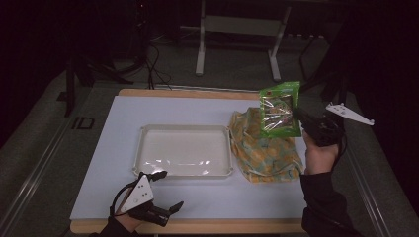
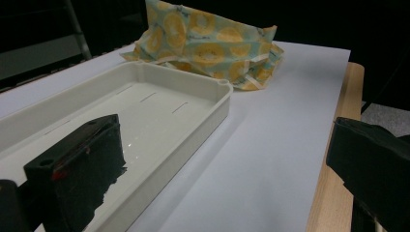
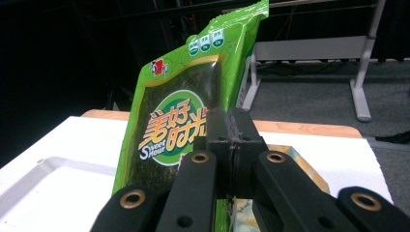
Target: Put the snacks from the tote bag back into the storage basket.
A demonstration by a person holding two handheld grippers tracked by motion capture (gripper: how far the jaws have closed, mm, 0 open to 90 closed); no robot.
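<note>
Snack pkt (image 3: pixel 188 111) clamped in R gripper (image 3: pixel 232 145), above bag (image 1: pixel 264 148).

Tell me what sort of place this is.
Probably a lab or studio set up for recording handling tasks: a wooden table under a white sheet, a dark curtained surround, bare desk legs behind, and a person working with hand-held grippers, the right gripper holding a green snack packet.

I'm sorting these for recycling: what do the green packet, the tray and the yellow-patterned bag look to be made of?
Green packet: glossy plastic film, judging by its sheen and clear window; the right gripper pinches it.
Tray: off-white rigid plastic, probably moulded; smooth walls, rounded corners, glare on its floor.
Yellow-patterned bag: thin, soft printed film or fabric, creased and crumpled; I can't tell which.
</note>
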